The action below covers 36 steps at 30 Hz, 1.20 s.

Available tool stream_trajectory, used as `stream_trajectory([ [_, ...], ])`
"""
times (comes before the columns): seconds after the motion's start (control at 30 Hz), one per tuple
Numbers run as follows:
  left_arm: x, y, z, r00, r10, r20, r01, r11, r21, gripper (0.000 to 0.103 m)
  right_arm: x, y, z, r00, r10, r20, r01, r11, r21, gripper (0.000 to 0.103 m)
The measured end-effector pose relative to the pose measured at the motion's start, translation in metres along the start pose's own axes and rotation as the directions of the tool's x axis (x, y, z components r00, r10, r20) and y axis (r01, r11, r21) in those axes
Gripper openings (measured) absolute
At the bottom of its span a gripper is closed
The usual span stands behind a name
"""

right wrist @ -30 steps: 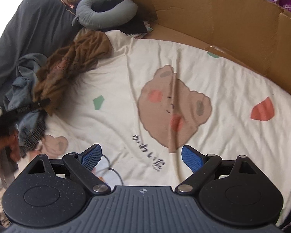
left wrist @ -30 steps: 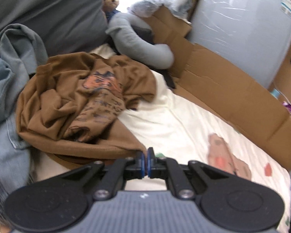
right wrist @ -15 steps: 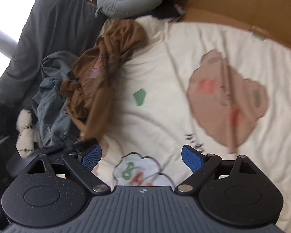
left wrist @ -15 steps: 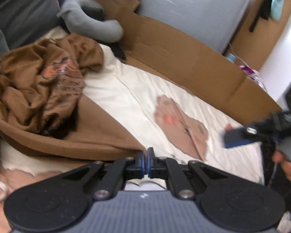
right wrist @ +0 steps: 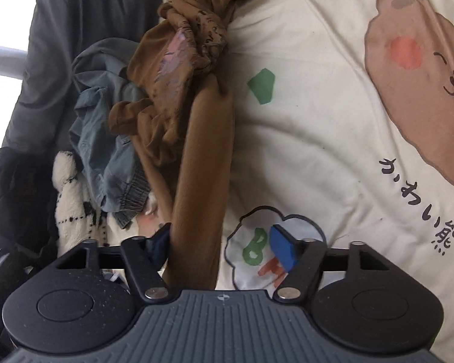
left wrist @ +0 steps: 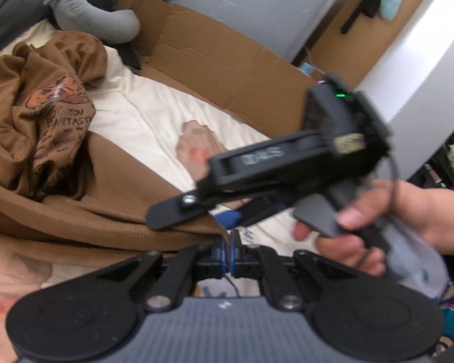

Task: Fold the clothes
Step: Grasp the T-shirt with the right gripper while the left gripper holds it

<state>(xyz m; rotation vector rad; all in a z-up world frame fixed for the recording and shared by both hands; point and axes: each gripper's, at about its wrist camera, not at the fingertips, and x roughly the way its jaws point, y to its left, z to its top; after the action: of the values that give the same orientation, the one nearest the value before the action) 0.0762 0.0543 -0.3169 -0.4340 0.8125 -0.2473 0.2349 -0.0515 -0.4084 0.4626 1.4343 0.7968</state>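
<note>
A crumpled brown T-shirt point(left wrist: 60, 121) with an orange print lies on the cream bear-print bedsheet point(left wrist: 148, 115). My left gripper point(left wrist: 227, 242) is shut on a corner of its hem and holds that edge taut. In the left wrist view my right gripper point(left wrist: 196, 217), held by a hand point(left wrist: 393, 220), is just above that pinched corner. In the right wrist view the stretched brown hem point(right wrist: 202, 181) runs between the jaws of my right gripper point(right wrist: 218, 242). They are closing. The left pad is at the cloth and the blue right pad point(right wrist: 283, 251) is still apart from it.
A grey-blue garment point(right wrist: 106, 139) and a white plush item point(right wrist: 72, 199) lie left of the shirt, against a dark grey pillow point(right wrist: 75, 6). A cardboard wall point(left wrist: 227, 60) lines the far side of the bed, with a grey neck pillow point(left wrist: 90, 9) by it.
My right gripper swung left and down onto the shirt's taut hem, and its jaws narrowed. My left gripper pulled the pinched corner out across the sheet, and the right gripper came into its view.
</note>
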Motion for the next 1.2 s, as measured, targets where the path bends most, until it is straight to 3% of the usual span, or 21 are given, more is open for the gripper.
stream_trajectory([
  [0.07,-0.003,-0.002,-0.003,1.000,-0.022,-0.005,0.022,1.000,0.003,0.002,0.005,-0.004,0.002,1.000,0.013,-0.015,-0.013,1.000,0.022,0.062],
  [0.17,0.001,-0.003,-0.008,0.999,-0.027,-0.033,0.027,1.000,-0.002,0.003,0.010,-0.005,0.004,0.999,0.025,-0.030,-0.025,1.000,0.008,0.023],
  [0.2,0.003,-0.002,-0.009,0.999,-0.025,-0.044,0.024,1.000,-0.009,0.003,0.011,-0.006,0.003,0.999,0.023,-0.036,-0.023,1.000,-0.001,0.006],
  [0.23,0.004,0.000,-0.010,0.998,-0.021,-0.052,0.021,1.000,-0.016,0.004,0.011,-0.004,0.002,0.999,0.009,-0.038,-0.009,1.000,-0.016,0.003],
  [0.33,0.002,0.001,-0.012,0.998,0.003,-0.057,-0.003,1.000,0.001,0.013,0.006,-0.004,0.000,0.999,-0.028,-0.022,0.027,0.999,-0.044,0.002],
  [0.4,-0.001,0.005,-0.012,0.998,0.028,-0.055,-0.028,1.000,0.006,0.028,0.000,-0.009,0.002,0.999,-0.040,-0.004,0.040,0.998,-0.039,0.001],
  [0.53,-0.011,0.019,-0.007,0.992,0.117,-0.040,-0.117,0.993,0.019,0.040,-0.014,-0.017,0.006,0.997,-0.065,0.029,0.066,0.997,-0.027,0.001],
  [0.6,-0.014,0.028,-0.001,0.983,0.182,-0.028,-0.182,0.983,0.023,0.051,-0.022,-0.021,0.006,0.996,-0.075,0.042,0.076,0.997,-0.028,0.001],
  [0.8,-0.021,0.045,0.016,0.946,0.323,0.025,-0.324,0.944,0.056,0.065,-0.048,-0.031,-0.006,0.992,-0.104,0.069,0.106,0.994,-0.030,0.001],
  [0.93,-0.013,0.045,0.025,0.930,0.364,0.047,-0.367,0.925,0.096,0.067,-0.064,-0.036,-0.014,0.990,-0.119,0.075,0.121,0.992,-0.022,0.001],
  [1.1,0.003,0.044,0.027,0.916,0.400,0.017,-0.396,0.899,0.187,0.067,-0.089,-0.036,-0.025,0.986,-0.147,0.072,0.151,0.988,-0.041,0.001],
  [1.2,0.016,0.044,0.023,0.931,0.366,-0.015,-0.359,0.919,0.162,0.062,-0.110,-0.039,-0.032,0.982,-0.168,0.091,0.171,0.985,-0.026,0.001],
])
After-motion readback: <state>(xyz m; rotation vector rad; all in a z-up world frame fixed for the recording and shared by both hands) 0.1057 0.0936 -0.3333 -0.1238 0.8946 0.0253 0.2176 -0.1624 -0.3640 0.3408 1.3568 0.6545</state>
